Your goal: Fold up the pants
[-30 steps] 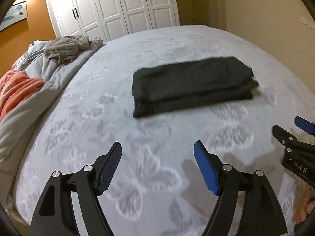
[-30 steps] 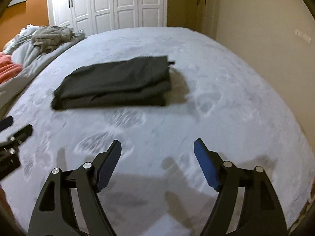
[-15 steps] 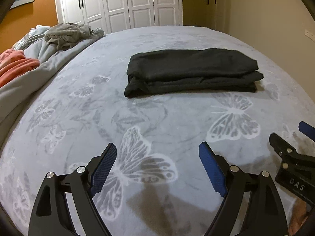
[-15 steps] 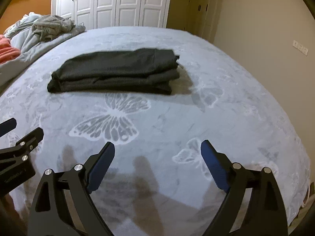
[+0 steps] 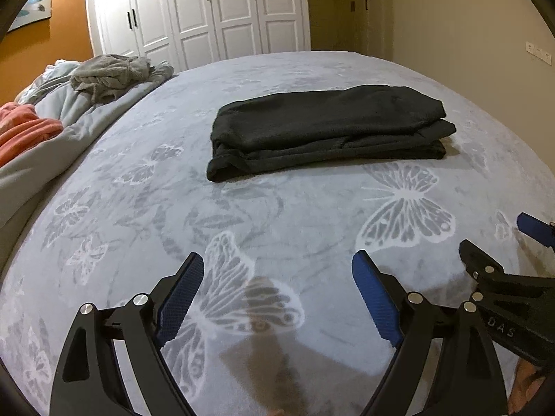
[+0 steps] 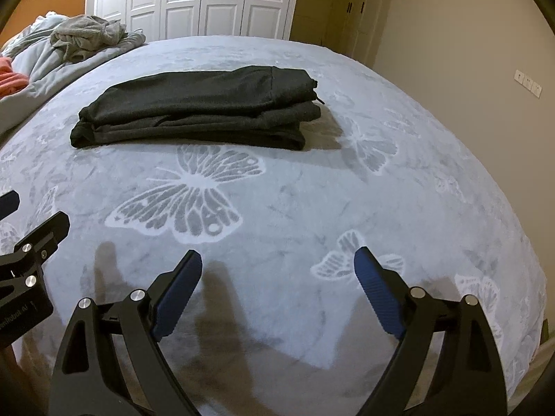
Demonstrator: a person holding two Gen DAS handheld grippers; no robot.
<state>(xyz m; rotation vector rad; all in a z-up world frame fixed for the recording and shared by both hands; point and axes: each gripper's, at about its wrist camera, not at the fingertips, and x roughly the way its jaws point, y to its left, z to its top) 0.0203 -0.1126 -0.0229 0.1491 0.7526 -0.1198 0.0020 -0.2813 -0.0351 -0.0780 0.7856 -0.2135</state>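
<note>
The dark pants [image 5: 326, 128] lie folded in a neat stack on the grey butterfly blanket [image 5: 242, 228]; they also show in the right wrist view [image 6: 197, 107]. My left gripper [image 5: 277, 294] is open and empty, well short of the pants near the bed's front edge. My right gripper [image 6: 277, 291] is open and empty, also well short of the pants. Each gripper shows at the edge of the other's view: the right one [image 5: 499, 253] and the left one [image 6: 27, 222].
A rumpled grey duvet [image 5: 52, 138] with a grey garment [image 5: 111, 76] and an orange cloth [image 5: 24, 128] lies along the left side of the bed. White wardrobe doors [image 5: 208, 14] stand behind. A beige wall [image 6: 468, 52] runs along the right.
Both grippers have drawn back and tilted up from the folded pants. The pants lie still. Both stay open.
</note>
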